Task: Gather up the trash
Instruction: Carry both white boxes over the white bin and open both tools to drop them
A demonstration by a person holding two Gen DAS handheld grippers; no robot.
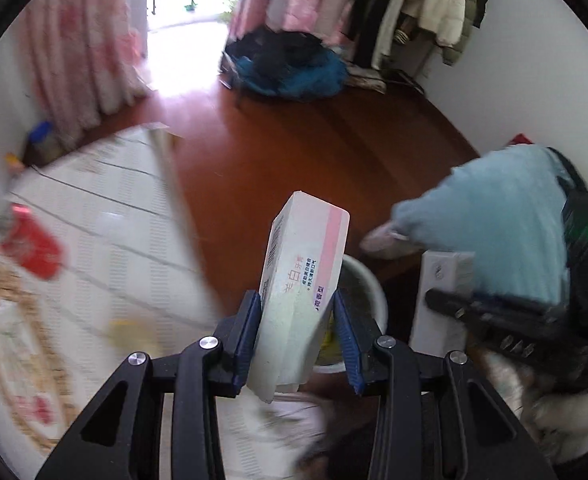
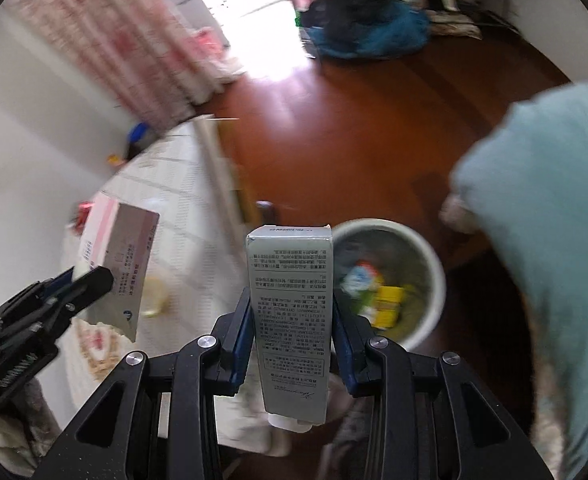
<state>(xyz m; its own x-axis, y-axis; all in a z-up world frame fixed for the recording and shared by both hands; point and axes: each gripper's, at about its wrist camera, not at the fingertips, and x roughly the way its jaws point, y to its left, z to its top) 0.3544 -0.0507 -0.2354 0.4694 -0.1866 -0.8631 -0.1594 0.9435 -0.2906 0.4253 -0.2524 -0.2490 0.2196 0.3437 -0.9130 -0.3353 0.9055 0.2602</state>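
Your left hand-held gripper (image 1: pixel 298 332) is clamped on a white-and-pink carton (image 1: pixel 302 280), its blue pads (image 1: pixel 250 336) pressed against both long sides, the box standing up and tilting a little. Your right hand-held gripper (image 2: pixel 292 340) grips a grey carton (image 2: pixel 290 320) the same way, upright between the pads. Just beyond both, on the wooden floor (image 2: pixel 354 152), sits the white bin (image 2: pixel 434 264), already holding some bright wrappers (image 2: pixel 378 292). The step in hand looks like the drop. Bring each carton squarely over the bin mouth before you let go, since both are tall and could catch the rim or tip out. Release one at a time, right first as it sits nearest. Left of you, the bench (image 1: pixel 126 224) holds a red packet (image 1: pixel 30 246) yet to collect.
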